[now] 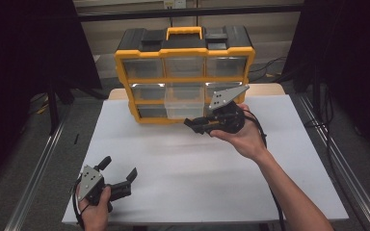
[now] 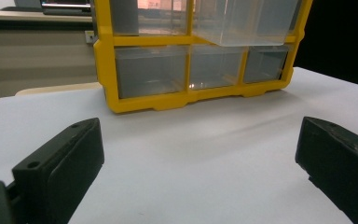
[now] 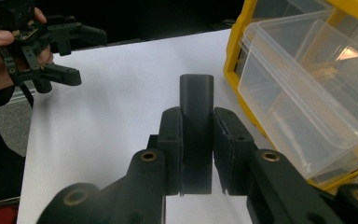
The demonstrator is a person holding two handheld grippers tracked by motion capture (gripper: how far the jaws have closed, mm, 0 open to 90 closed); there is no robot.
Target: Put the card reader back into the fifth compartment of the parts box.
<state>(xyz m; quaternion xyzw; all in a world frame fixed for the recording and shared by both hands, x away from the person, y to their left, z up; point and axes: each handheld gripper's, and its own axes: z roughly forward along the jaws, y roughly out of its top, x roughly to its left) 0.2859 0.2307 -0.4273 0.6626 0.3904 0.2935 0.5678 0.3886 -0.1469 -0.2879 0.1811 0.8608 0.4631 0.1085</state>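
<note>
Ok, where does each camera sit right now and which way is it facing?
High view: above the person's side, looking forward and down on the white table and organizer; both forearms, left gripper, right gripper.
Left gripper view: low over the table, facing the organizer's bottom drawers; jaws wide apart.
Right gripper view: beside the pulled-out clear drawer, jaws clamping a black block, left hand beyond.
Shared: the organizer.

1. The organiser case (image 1: 185, 74) has a glossy yellow plastic frame and a matt black plastic top
2. Its pulled-out drawer (image 3: 307, 88) is clear, smooth, shiny plastic
3. The block (image 3: 196, 126) between the right gripper (image 3: 196, 140) jaws is dark, smooth, matt plastic
4. The left gripper (image 2: 196, 154) jaws are matt black plastic with slightly rough pads
5. The table (image 1: 183, 163) top is smooth, matt white
</note>
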